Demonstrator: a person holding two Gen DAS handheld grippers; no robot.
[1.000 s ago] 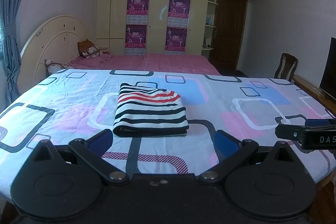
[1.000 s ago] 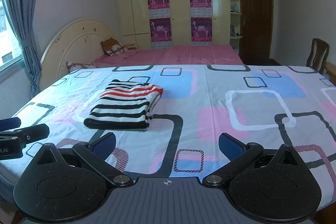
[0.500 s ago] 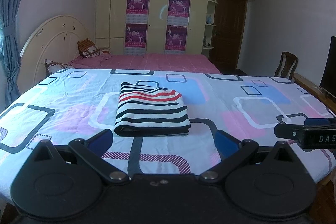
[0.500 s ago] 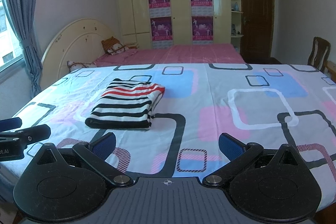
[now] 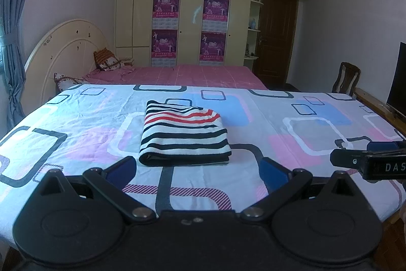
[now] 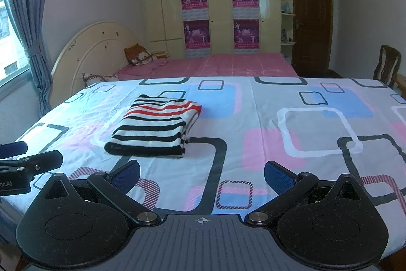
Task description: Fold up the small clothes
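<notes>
A striped garment [image 5: 184,135], white with black and red stripes, lies folded into a neat rectangle on the patterned sheet [image 5: 76,144]. It also shows in the right wrist view [image 6: 156,128]. My left gripper [image 5: 196,173] is open and empty, just short of the garment's near edge. My right gripper [image 6: 201,175] is open and empty, to the right of the garment and nearer than it. Each gripper's tip shows at the edge of the other's view.
The sheet covers a wide surface with its front edge just under the grippers. A pink bed [image 5: 177,74] with pillows and a cream headboard lies behind. A wooden chair [image 5: 349,78] and a dark screen [image 5: 397,78] stand at the right; a curtain hangs at the left.
Both views have shifted only slightly. The garment lies as before and both grippers stay open.
</notes>
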